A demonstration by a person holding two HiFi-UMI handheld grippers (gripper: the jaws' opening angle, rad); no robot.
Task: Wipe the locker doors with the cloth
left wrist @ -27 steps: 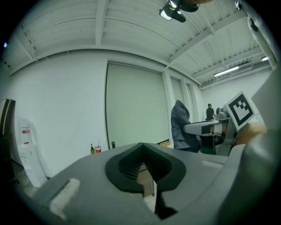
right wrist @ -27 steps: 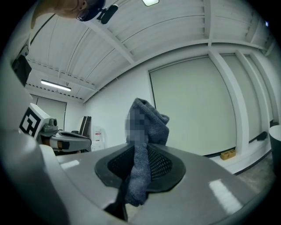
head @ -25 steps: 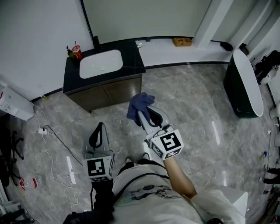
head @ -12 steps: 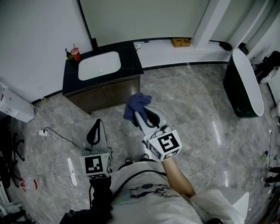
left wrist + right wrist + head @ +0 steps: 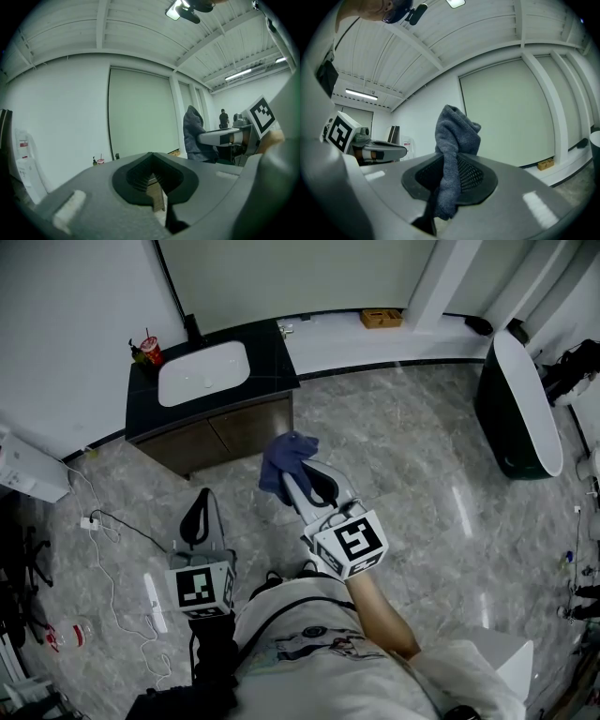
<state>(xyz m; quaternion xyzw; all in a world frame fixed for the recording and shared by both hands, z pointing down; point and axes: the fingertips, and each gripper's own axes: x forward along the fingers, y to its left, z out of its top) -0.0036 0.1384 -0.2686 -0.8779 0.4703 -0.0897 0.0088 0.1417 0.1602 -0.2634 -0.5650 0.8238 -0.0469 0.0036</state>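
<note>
A dark blue cloth stands bunched up between the jaws of my right gripper, which is shut on it and held level over the grey marble floor. In the right gripper view the cloth rises out of the right gripper and hangs down a little below the pads. My left gripper is lower and to the left, its jaws shut with nothing in them. The left gripper view shows the left gripper with only a thin slit, and the cloth off to its right. I cannot make out any locker doors.
A dark vanity with a white basin and a red cup stands ahead on the left. A black-and-white tub is at the right. Cables trail over the floor at left. A small wooden box sits by the far wall.
The head view has drifted, so the vanity sits a little further left in the picture. Both grippers hold almost the same places, and the cloth stays in the right one.
</note>
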